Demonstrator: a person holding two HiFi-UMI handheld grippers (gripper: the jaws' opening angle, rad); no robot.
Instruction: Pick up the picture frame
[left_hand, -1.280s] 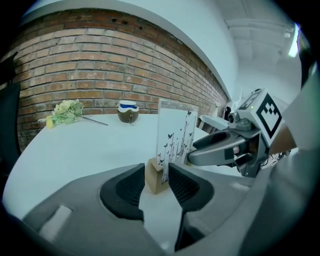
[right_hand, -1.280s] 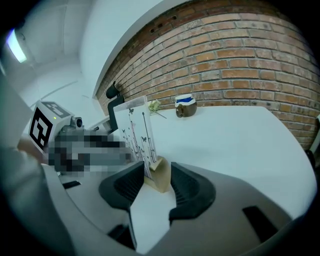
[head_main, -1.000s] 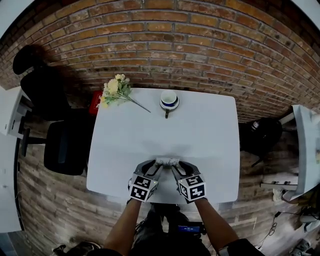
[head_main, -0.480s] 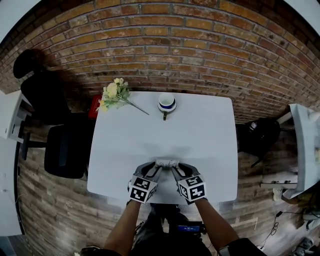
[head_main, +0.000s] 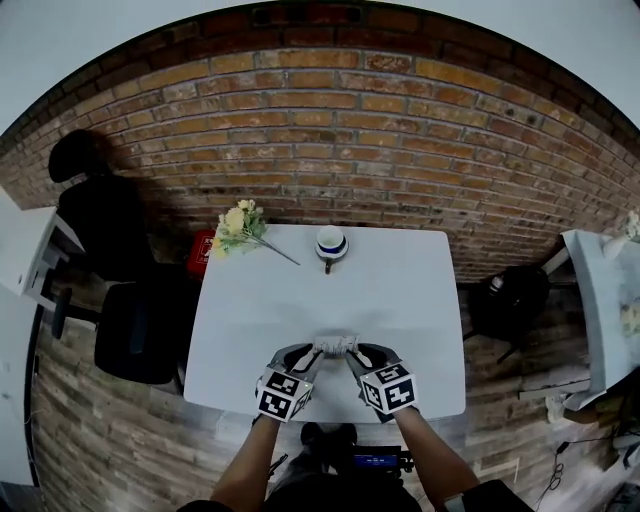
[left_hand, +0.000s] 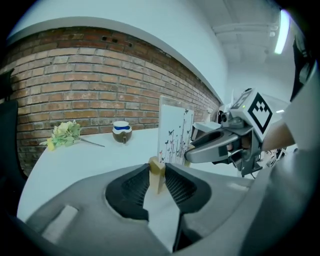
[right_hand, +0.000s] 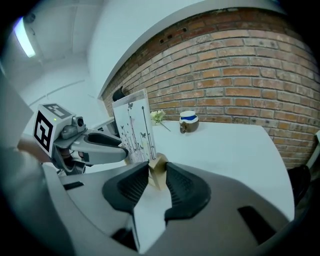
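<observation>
The white table stretches away in front of me. At its far left corner lies a bunch of pale yellow flowers, stems trailing right. Near them, by the far edge, stands a blue-banded cup.

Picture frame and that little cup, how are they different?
The tall, flat white picture frame with butterfly drawings stands upright; the round white cup with a blue band is squat. The picture frame is at the white table's near edge; the cup is at its far edge. The left gripper and right gripper are closing their fingers on the frame's wooden feet; nothing touches the cup. Both are mostly white.
</observation>
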